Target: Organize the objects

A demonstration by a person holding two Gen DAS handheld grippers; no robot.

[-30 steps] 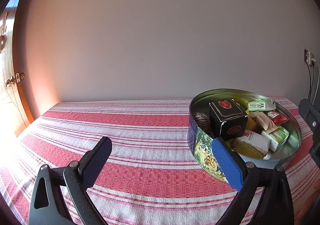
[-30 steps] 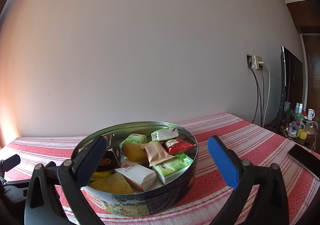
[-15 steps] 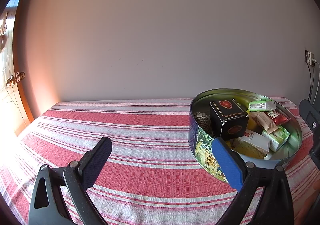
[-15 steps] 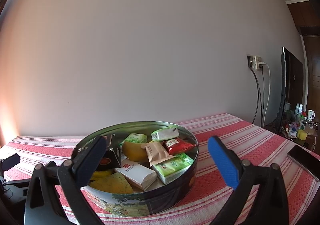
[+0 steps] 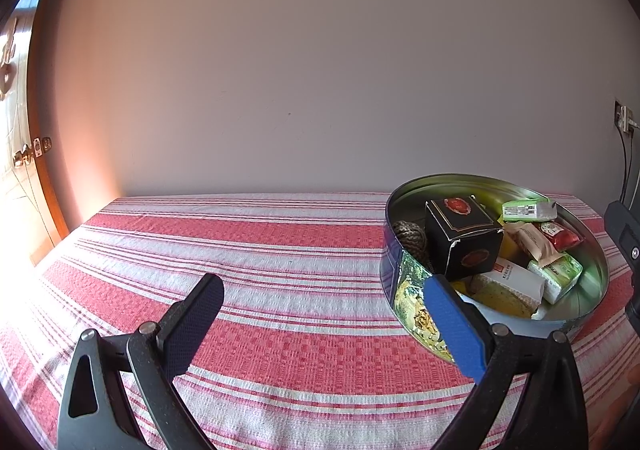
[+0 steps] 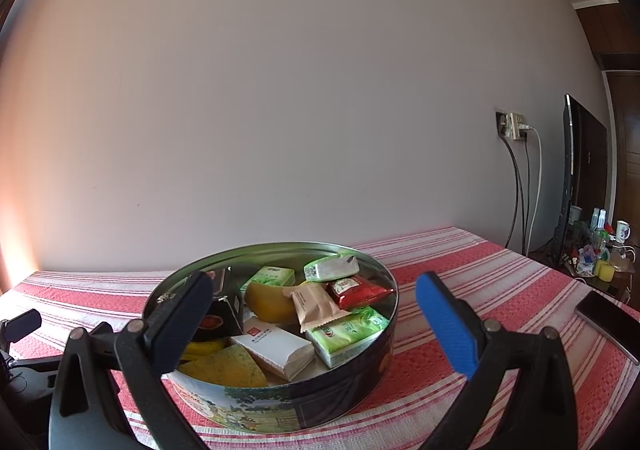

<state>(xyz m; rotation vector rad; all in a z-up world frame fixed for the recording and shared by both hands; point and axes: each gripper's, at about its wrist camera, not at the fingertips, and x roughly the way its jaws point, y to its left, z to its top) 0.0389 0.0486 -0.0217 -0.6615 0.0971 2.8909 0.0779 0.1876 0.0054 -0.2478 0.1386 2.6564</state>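
Left hand-held gripper (image 5: 320, 314), its fingers spread wide and holding nothing, above the striped cloth (image 5: 256, 274) of the bench; its blue-padded right finger (image 5: 452, 326) overlaps and hides part of the printed wall of the round tin (image 5: 408, 290), so contact cannot be judged. Right hand-held gripper (image 6: 312, 314), likewise wide apart and empty, faces the same tin (image 6: 340, 398) from the near side; its dark textured left pad (image 6: 180, 322) covers most of the black box (image 6: 224, 314) in that view. The tin is shallow, of shiny metal inside with a landscape print outside, and sits on the woven red-and-white cloth toward the right end of the bench. Inside lie, heaped and overlapping: a black cardboard box (image 5: 464, 238) with a red emblem, tilted; a coil of brown rope (image 5: 410, 240) (half hidden behind the box and rim); a white carton (image 6: 276, 346); green foil packets (image 6: 348, 334); a red sachet (image 6: 356, 288); a tan wrapper (image 6: 316, 306); and a yellow rounded piece (image 6: 268, 300) whose nature is unclear. Printing on the packets is too small to read. A dark phone (image 6: 608, 322) lies at the bench's right edge, partly cut off. Behind, a plain matt wall (image 6: 280, 110) with a socket and cables (image 6: 516, 130).
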